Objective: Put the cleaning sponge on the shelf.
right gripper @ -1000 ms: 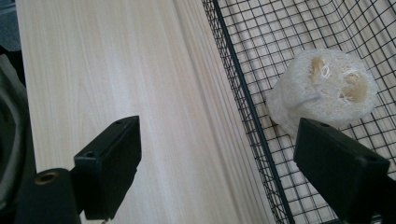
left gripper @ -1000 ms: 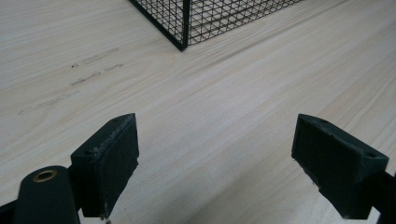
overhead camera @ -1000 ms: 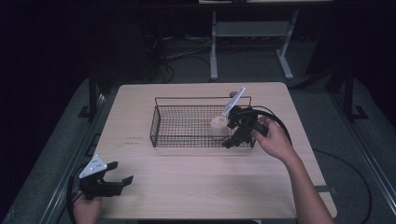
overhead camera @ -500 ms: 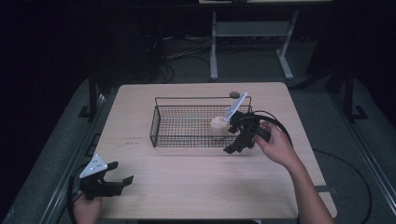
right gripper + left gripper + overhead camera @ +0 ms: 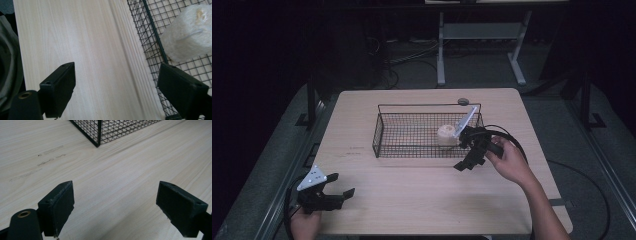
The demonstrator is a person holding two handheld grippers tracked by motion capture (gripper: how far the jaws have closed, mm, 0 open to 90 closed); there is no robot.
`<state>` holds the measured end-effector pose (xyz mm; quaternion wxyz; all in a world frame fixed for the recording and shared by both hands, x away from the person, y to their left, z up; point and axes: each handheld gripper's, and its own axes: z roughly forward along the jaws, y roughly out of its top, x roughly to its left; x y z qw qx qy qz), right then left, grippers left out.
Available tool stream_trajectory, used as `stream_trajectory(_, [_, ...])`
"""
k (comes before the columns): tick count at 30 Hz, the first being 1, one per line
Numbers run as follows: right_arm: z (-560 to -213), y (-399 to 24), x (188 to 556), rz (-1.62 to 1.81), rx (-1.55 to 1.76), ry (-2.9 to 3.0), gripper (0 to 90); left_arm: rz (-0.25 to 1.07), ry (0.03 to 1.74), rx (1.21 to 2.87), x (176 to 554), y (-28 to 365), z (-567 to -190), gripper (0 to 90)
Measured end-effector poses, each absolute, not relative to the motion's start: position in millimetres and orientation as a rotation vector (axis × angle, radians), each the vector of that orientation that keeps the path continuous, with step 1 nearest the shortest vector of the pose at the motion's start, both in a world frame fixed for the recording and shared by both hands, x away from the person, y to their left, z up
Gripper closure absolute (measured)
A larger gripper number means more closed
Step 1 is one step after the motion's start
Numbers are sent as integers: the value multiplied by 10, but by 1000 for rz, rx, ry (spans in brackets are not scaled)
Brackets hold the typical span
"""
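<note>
Fingers [image 5: 58, 90] of the right gripper [image 5: 468, 156] stand wide apart with nothing between them, held at the near right corner of the black wire basket [image 5: 382, 135] on the pale wooden table [image 5: 422, 200]. Inside the basket lies a cream fuzzy roll [image 5: 446, 136] near its right end. Down at the table's near left corner, the left gripper [image 5: 332, 194] is spread wide too, holding nothing.
</note>
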<state>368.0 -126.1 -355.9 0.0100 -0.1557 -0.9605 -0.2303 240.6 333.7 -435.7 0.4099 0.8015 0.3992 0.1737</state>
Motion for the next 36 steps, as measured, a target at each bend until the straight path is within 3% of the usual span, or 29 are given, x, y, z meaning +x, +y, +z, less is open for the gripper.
stream_trajectory(36, [-3881,-1538,3300,-814,-501,-2966,149,435,1003,2025,2415,3315,-4366,137])
